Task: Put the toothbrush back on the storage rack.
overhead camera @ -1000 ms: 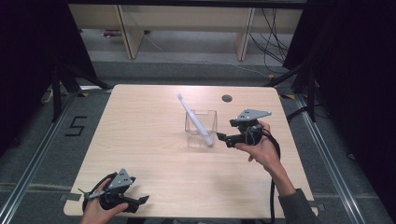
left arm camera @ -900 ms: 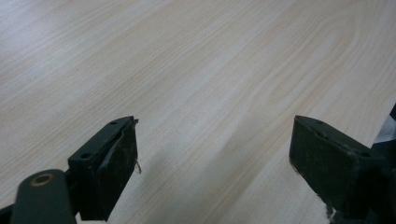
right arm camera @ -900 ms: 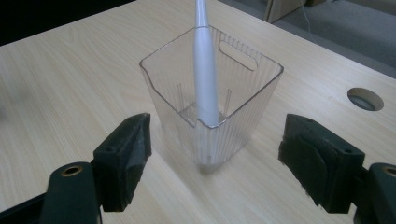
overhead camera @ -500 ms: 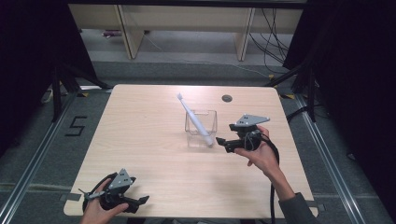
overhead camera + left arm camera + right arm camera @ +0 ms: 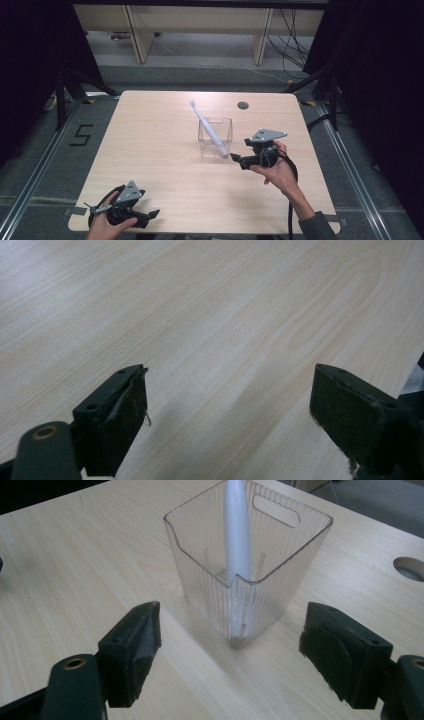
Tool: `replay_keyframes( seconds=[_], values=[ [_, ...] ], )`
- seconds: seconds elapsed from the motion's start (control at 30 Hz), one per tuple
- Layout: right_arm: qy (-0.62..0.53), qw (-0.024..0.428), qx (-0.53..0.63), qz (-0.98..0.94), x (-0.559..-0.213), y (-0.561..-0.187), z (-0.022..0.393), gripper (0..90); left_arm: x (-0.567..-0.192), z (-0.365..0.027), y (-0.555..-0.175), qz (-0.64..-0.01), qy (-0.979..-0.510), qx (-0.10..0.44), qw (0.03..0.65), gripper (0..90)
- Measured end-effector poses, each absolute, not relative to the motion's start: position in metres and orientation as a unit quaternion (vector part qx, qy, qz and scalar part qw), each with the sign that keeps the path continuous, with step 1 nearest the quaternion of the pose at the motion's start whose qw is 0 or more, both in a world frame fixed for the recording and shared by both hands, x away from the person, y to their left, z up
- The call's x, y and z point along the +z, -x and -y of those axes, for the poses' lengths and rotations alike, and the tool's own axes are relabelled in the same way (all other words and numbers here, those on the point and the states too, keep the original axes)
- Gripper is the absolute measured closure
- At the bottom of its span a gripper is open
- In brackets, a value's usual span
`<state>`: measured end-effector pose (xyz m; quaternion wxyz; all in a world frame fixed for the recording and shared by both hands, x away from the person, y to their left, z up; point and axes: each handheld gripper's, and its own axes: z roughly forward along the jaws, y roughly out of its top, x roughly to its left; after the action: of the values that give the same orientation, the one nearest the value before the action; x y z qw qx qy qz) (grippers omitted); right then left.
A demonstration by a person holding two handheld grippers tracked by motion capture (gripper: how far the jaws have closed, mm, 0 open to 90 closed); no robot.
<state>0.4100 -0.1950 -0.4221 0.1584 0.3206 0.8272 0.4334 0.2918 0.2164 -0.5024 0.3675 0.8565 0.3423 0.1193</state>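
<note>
A clear ribbed plastic cup [image 5: 216,136] [image 5: 250,575] stands near the middle of the wooden table [image 5: 160,150]. A white toothbrush [image 5: 207,128] [image 5: 237,535] leans inside it, its head sticking out up and to the left. My right gripper [image 5: 234,158] [image 5: 230,652] is open, a short way to the right of the cup, jaws pointing at it with nothing between them. My left gripper [image 5: 152,214] [image 5: 230,415] rests open at the table's near left corner, over bare wood.
A round cable hole [image 5: 243,105] [image 5: 410,567] sits at the table's far edge, behind the cup. Wooden shelf legs [image 5: 132,30] and cables [image 5: 290,30] lie on the floor beyond the table. Metal floor rails [image 5: 350,165] run along both sides.
My right gripper has drawn back from the cup, toward the near right. The left gripper, cup and toothbrush have stayed put.
</note>
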Motion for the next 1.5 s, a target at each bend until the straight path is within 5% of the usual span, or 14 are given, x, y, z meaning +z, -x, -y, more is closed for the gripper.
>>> replay_keyframes(
  seconds=[1.5],
  values=[
    [-0.341, 0.138, 0.430, -0.825, -0.458, -0.380, 0.211, 20.6, -0.502, -0.217, -0.292, -0.343, -0.855, 0.124, 0.368, 14.9]
  ],
)
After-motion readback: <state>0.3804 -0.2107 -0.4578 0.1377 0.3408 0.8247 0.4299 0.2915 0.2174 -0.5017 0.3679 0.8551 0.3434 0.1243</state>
